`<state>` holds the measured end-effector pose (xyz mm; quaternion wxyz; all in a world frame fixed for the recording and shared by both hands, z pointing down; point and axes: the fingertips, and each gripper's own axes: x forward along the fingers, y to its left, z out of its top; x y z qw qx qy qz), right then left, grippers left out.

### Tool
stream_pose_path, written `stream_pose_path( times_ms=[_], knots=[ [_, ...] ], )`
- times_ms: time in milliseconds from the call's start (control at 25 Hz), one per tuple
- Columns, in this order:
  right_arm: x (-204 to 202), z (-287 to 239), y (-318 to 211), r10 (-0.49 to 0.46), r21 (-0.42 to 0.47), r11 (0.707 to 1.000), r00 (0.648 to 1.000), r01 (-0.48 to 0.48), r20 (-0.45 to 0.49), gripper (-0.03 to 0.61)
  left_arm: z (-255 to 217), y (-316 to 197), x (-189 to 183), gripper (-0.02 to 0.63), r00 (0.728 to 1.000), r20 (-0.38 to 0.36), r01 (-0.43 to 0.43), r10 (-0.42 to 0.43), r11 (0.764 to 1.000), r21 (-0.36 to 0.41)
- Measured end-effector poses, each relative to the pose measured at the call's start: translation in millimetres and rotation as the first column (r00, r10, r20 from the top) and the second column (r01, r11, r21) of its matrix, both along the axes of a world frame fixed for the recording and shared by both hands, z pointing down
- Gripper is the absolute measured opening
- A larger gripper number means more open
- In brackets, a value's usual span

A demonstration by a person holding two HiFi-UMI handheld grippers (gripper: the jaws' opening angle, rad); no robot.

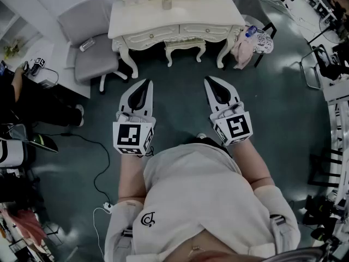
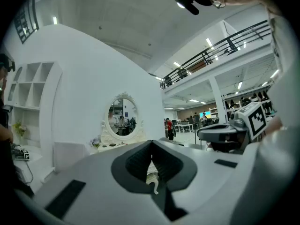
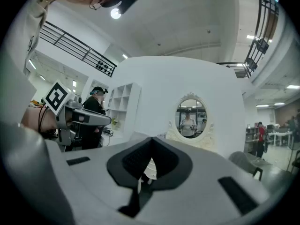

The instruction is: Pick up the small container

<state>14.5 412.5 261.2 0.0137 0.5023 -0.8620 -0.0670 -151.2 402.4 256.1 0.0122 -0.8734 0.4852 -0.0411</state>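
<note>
Covering the room, dark floor (image 1: 180, 86) bears a white dressing table (image 1: 212, 14).

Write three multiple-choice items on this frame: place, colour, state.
1. Where is the white dressing table relative to the person?
A. Ahead
B. Behind
C. Directly underfoot

2. What colour is the chair left of the table?
A. Red
B. Grey
C. Yellow

3. How do the left hand-held gripper and right hand-held gripper stand?
A. Both wide open
B. Left shut on a container
C. Both shut, empty

1 A: the head view shows it past both gripper tips.
2 B: its seat and back are grey.
3 C: each gripper view shows jaws together, nothing between.
</note>
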Motion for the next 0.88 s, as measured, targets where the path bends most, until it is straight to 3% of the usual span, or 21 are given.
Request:
stream_pose_path(
  times_ms=[520,880],
  knots=[
    [-9,8,0,0.008,-0.012,1.000,1.000,-0.008,-0.001,0.005,3,2,2,0.011,0.999,0.004,-0.053,0.053,0.999,0.005],
    [-7,19,-22,0.009,-0.053,0.999,1.000,-0.009,-0.001,0.006,14,-17,-6,0.011,0.999,-0.031,-0.015,0.015,1.000,-0.026]
  ],
)
